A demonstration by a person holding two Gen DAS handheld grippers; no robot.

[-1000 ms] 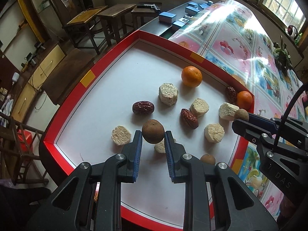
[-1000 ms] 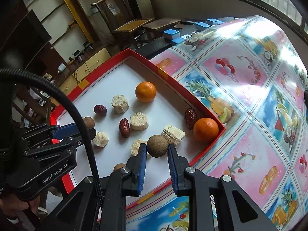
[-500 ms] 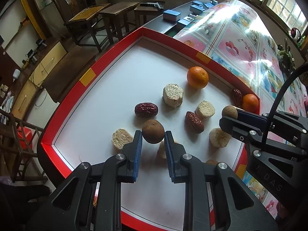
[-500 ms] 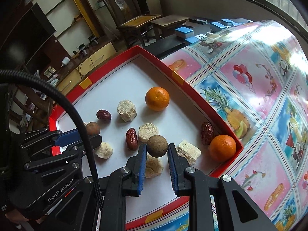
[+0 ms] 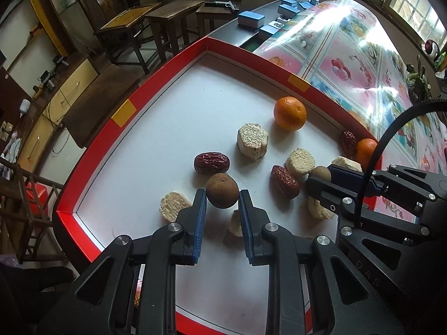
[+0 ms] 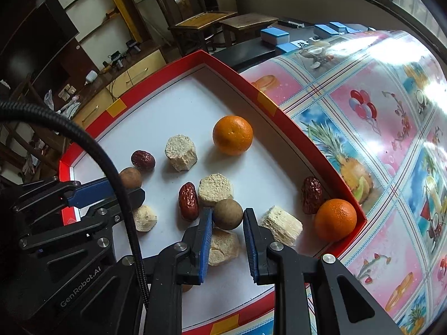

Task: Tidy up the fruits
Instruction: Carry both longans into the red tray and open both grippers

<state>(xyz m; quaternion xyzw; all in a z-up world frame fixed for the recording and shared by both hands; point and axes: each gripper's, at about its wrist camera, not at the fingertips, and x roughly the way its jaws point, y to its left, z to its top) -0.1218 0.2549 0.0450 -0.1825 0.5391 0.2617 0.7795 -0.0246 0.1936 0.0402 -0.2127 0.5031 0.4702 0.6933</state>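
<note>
My left gripper (image 5: 222,198) is shut on a round brown longan (image 5: 222,191) above the white floor of the red-rimmed tray (image 5: 92,150). My right gripper (image 6: 227,214) is shut on a second brown longan (image 6: 227,213), over the tray's near right part. Each gripper shows in the other's view, the right gripper (image 5: 321,178) at the right, the left gripper (image 6: 131,184) at the left. On the tray lie two oranges (image 6: 232,134) (image 6: 335,219), three red dates (image 6: 188,201) (image 6: 143,159) (image 6: 311,195) and several pale crumbly cakes (image 6: 181,153).
The tray rests on a table with a glossy fruit-print cloth (image 6: 377,111). Blue boxes (image 5: 251,19) lie at the table's far end. Wooden chairs and stools (image 5: 156,19) stand beyond, with low cabinets at the left. The tray's far left half is bare white.
My right gripper, with its longan, has moved leftward from the tray's right rim to over the cakes and dates. My left gripper has stayed about where it was.
</note>
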